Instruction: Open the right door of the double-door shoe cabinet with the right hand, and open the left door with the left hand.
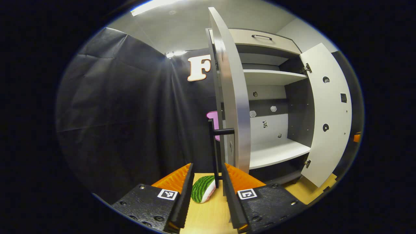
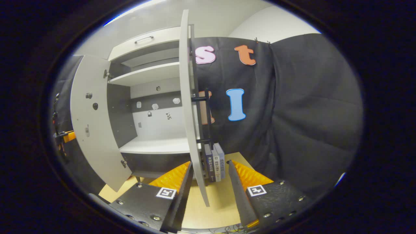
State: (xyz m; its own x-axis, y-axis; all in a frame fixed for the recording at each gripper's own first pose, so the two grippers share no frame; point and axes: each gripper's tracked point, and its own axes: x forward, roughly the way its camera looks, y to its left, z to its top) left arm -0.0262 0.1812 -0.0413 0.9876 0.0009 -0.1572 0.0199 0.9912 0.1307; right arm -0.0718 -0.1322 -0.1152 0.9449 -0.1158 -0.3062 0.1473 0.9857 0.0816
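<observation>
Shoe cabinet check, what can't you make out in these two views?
- Left gripper view: left door, seen edge-on, hides its front and part of its handle.
- Right gripper view: right door covers part of the books.
- Cabinet back-wall stickers: too small.

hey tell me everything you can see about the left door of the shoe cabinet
The left door is a tall pale panel, laminate by the look, swung wide open and seen nearly edge-on in the left gripper view. A dark bar handle runs upright on its outer face, standing off on short posts. In the right gripper view the door's inner face shows, with hinges at top and bottom, small holes and fittings. The left gripper sits open just before its edge, fingers either side of the handle, not pressing it.
</observation>
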